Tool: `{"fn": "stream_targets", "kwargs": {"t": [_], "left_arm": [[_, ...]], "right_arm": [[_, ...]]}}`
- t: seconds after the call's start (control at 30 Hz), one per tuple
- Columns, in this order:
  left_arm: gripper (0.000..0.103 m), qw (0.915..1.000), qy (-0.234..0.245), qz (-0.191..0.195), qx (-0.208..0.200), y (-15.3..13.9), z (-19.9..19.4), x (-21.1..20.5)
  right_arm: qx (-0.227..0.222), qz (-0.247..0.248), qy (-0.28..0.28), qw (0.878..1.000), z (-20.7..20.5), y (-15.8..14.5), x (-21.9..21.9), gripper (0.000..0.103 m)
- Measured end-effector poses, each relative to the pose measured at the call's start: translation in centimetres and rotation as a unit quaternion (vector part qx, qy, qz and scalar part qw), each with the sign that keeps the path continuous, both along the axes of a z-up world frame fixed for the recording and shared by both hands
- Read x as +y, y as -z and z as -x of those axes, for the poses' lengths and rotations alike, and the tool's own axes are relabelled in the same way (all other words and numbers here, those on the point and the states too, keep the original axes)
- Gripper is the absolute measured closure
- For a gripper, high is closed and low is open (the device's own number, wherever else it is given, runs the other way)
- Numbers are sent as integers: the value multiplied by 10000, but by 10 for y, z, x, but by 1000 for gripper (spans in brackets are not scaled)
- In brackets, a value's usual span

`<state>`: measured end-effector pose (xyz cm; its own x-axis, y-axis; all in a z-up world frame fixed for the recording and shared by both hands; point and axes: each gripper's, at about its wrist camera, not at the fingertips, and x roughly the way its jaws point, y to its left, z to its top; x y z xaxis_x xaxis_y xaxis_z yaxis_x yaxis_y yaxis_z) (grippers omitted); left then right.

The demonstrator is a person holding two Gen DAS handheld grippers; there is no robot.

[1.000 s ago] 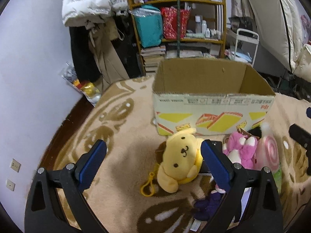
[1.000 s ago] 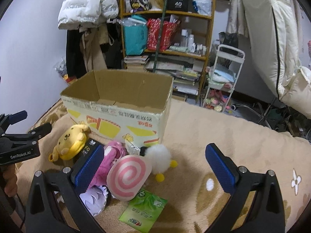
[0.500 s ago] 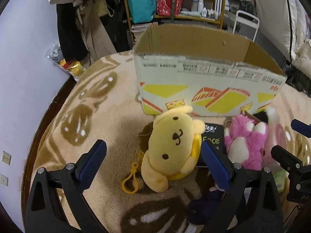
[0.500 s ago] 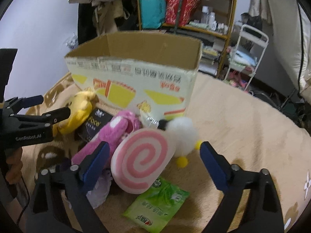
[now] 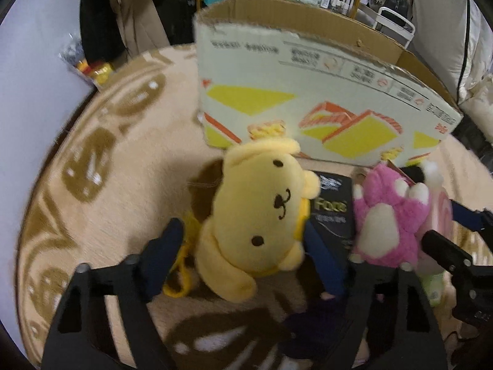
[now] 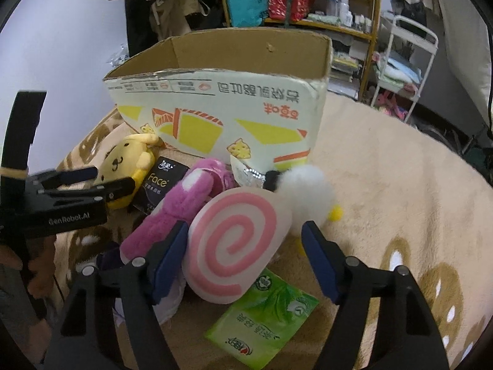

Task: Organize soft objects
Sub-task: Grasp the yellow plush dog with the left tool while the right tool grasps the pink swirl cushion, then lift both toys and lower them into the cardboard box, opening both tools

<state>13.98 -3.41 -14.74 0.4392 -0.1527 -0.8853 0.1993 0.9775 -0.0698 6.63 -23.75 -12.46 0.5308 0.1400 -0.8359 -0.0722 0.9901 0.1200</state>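
A yellow dog plush [image 5: 258,215] lies on the beige rug in front of an open cardboard box [image 5: 308,104]. My left gripper [image 5: 246,262] is open, its jaws standing either side of the plush's lower body; whether they touch it I cannot tell. It also shows in the right wrist view [image 6: 101,182]. My right gripper [image 6: 246,256] is open around a pink spiral swirl cushion [image 6: 237,246], which leans on a pink plush [image 6: 175,212] and a white fluffy toy [image 6: 308,194]. The box [image 6: 222,108] stands just behind them.
A black "Face" tissue pack [image 5: 332,215] lies between the yellow and pink plush. A green tissue pack [image 6: 265,320] lies under the cushion, a dark purple item [image 5: 311,326] near my left gripper. Shelves [image 6: 308,6] and a white trolley [image 6: 409,61] stand behind.
Both grippers moved forward and down. The left jaws narrowed around the yellow plush. The right jaws came around the swirl cushion.
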Motion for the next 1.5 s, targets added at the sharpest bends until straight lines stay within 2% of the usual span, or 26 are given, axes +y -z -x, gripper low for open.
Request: {"fn": "stream_targets", "kwargs": {"t": [0.17,0.2,0.27,0.33,0.43,0.53,0.83,1.03,1.13,1.23,1.3,1.37,1.5], "left_arm": [[42,9999,-62,118,64,2,1,0],[43,9997,-131,193,95,2,1,2],[47,9995,-165,255,82,0,2,5],[48,9996,-166,209,31,-4,6,6],[49,9999,-81,-28,-112,-8,13,3],[49,9994,15,-189,-277,-12,16,0],[49,9952,-382,-405,-801,-43,38,15],[49,9888,-377,-636,-1293,-72,58,16],[49,9859,-434,-472,-1543,-92,68,18],[49,9777,-465,-344,-2018,-112,80,22],[49,9679,-374,-491,-2436,-128,89,18],[49,9625,-340,-552,-2634,-138,92,15],[49,9590,-420,-444,-2767,-157,88,12]], "right_arm": [[75,-92,-27,9999,2,-3,-4,27],[54,-129,-26,9999,4,-5,-5,40],[122,-164,19,9998,6,-6,-6,42],[134,-59,-16,9999,8,-5,-3,49],[117,9,-71,9999,9,-6,1,63],[18,10,-84,10000,12,-9,2,69],[-402,44,-96,9991,27,-31,5,70],[-1012,245,45,9946,46,-64,7,70],[-1362,284,65,9903,55,-81,6,71],[-1711,128,80,9851,63,-98,4,70],[-1976,171,163,9800,68,-107,3,70],[-2238,279,256,9739,70,-116,4,70],[-2419,372,268,9692,63,-126,7,70]]}}
